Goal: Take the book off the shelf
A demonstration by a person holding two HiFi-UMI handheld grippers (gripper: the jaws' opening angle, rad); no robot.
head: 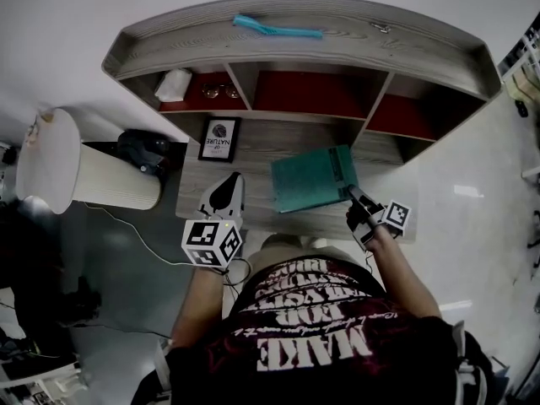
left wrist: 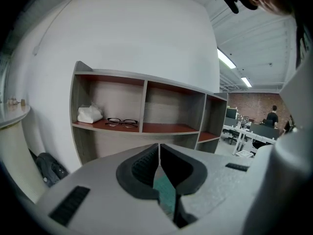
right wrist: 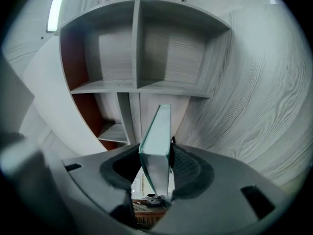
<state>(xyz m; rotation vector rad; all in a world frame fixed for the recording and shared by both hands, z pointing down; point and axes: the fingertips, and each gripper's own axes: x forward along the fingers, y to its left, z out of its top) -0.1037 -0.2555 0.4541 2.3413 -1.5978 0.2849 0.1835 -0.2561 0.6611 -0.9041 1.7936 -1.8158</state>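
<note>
The head view shows the whole layout. The teal book point(head: 314, 178) is out of the shelf's point(head: 295, 47) compartments. It is held in front of them above the lower board, cover facing up, and the right tool point(head: 353, 194) has it by the near right corner. The left tool point(head: 228, 188) hangs to the book's left, apart from it, near a small framed picture point(head: 220, 138) that stands at the back of the board. A teal strip point(head: 277, 29) lies on the shelf's top.

The right gripper view adds the grip itself. The book point(right wrist: 159, 141) is seen edge-on, and the right tool point(right wrist: 156, 152) is clamped on it, a pad on each cover. Empty compartments lie behind.

The left gripper view shows the left tool point(left wrist: 159, 148) with its jaws together and nothing between them. A sliver of teal point(left wrist: 166, 195) under them is probably the book, though too little shows to be sure. This view looks straight into the left compartment, where a pair of glasses point(left wrist: 121, 122) lies beside a crumpled white cloth point(left wrist: 89, 114). From above, both are half hidden under the shelf's top.
</note>
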